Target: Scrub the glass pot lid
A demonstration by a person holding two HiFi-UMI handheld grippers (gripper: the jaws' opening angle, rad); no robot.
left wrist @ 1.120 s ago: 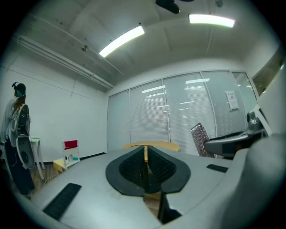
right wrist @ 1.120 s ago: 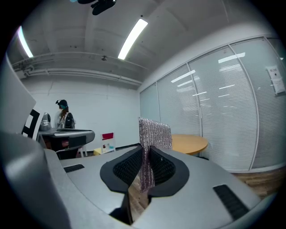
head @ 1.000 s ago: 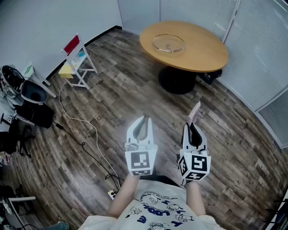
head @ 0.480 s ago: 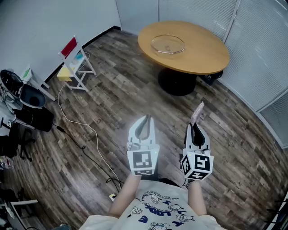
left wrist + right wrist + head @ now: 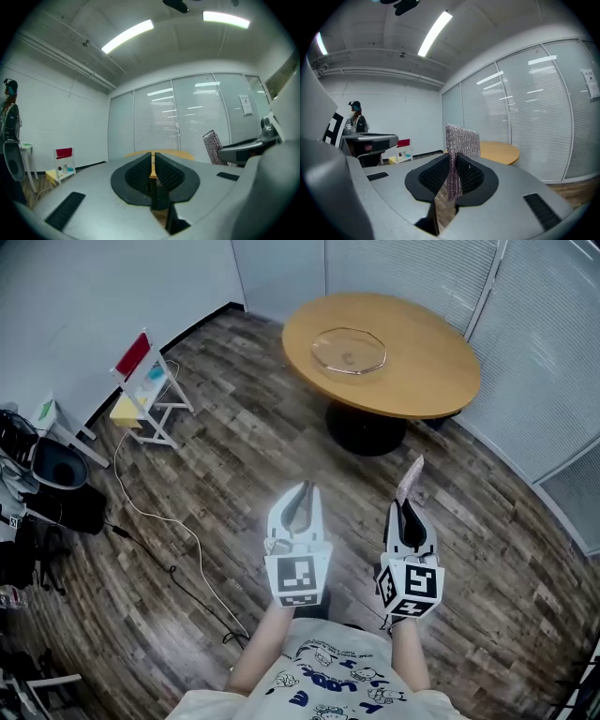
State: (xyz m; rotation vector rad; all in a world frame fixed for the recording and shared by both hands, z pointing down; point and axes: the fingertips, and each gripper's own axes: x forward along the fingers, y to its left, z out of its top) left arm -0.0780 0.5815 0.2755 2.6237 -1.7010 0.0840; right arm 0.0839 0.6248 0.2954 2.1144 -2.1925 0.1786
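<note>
the round table (image 5: pixel 436 367) has drawn slightly closer in the head view, so the person looks to be approaching and no scrubbing has begun; the glass pot lid (image 5: pixel 349 350) lies flat on the table. well short of the table, the left gripper (image 5: pixel 301 489) points level, jaws together and empty, and the right gripper (image 5: pixel 405 508) points nearly level, clamped on an upright mesh scrubber (image 5: pixel 409 478).

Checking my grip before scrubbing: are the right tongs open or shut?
Shut: the right tongs pinch the silvery mesh scrub pad, which sticks up between them.
</note>
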